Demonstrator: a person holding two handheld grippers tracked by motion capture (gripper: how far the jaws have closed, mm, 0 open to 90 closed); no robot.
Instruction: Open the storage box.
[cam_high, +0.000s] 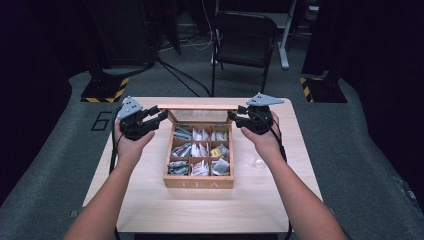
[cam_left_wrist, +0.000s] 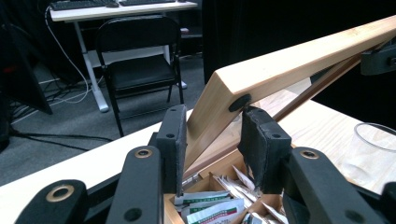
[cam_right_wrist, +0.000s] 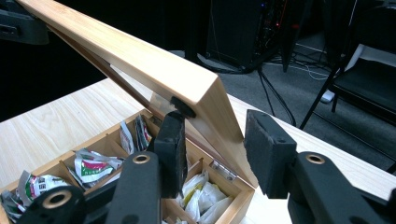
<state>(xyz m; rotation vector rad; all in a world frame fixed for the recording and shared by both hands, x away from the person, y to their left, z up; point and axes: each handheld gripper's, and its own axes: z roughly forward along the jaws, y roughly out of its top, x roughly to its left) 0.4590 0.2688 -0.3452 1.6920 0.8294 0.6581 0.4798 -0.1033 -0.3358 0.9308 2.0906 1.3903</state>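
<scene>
A wooden tea box stands mid-table, its compartments holding several tea bags. Its lid is raised at a slant on the back hinges. My left gripper is shut on the lid's left front corner. In the left gripper view the lid's corner sits between the two pads of that gripper. My right gripper holds the lid's right front corner. In the right gripper view one pad of that gripper touches the lid's underside and the other stands at its outer face.
A clear glass stands on the table right of the box, near my right forearm; the left gripper view has the glass at its right edge. A black folding chair is behind the table.
</scene>
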